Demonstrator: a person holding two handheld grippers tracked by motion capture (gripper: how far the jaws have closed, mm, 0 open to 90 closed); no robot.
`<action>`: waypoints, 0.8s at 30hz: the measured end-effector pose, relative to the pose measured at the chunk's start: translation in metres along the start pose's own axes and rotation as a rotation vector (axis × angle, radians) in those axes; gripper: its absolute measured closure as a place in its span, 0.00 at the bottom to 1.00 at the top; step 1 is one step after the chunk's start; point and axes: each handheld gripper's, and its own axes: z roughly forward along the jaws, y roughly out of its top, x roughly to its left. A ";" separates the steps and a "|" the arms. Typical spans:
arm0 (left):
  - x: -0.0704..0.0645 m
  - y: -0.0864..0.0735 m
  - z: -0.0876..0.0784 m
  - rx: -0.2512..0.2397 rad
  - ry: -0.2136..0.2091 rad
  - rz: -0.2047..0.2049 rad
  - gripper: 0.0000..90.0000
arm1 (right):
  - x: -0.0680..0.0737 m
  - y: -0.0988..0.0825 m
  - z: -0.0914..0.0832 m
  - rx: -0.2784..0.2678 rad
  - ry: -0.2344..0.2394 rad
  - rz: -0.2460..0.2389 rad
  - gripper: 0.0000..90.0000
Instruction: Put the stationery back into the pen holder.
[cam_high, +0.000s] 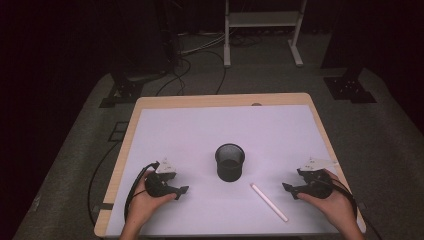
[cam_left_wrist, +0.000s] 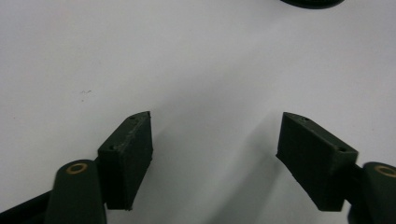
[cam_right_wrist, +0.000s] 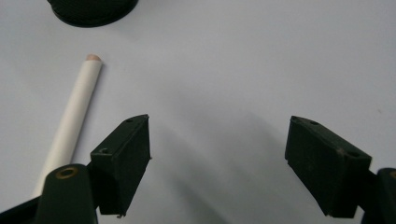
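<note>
Resting on a white sheet (cam_high: 200, 135), one black mesh cup (cam_high: 230, 162), one white, possibly pen-like stick (cam_high: 269, 202), two grippers, left gripper (cam_high: 181, 192) and right gripper (cam_high: 287, 188), both gaping empty.

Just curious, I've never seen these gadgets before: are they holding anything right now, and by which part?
Nothing is held. Both the left tool and right tool are open, with bare table between their jaws.

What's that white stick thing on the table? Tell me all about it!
The stick is thin, straight and white, like a pen or marker, with a small pinkish tip at the end nearest the black mesh cup. It lies flat on the white sheet, slanting away from the cup toward the table's near edge. Nothing touches it. The right claw sits open just beside it, and the stick lies outside its jaws.
</note>
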 end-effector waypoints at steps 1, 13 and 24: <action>-0.001 -0.001 0.000 -0.004 0.002 0.010 0.25 | 0.001 0.001 0.000 -0.002 0.003 -0.009 0.24; -0.005 -0.007 0.002 -0.018 0.038 0.038 0.10 | 0.018 0.017 0.003 0.003 0.034 -0.050 0.24; -0.003 -0.014 0.004 -0.068 0.031 0.039 0.07 | 0.033 0.028 0.010 0.030 0.072 -0.093 0.28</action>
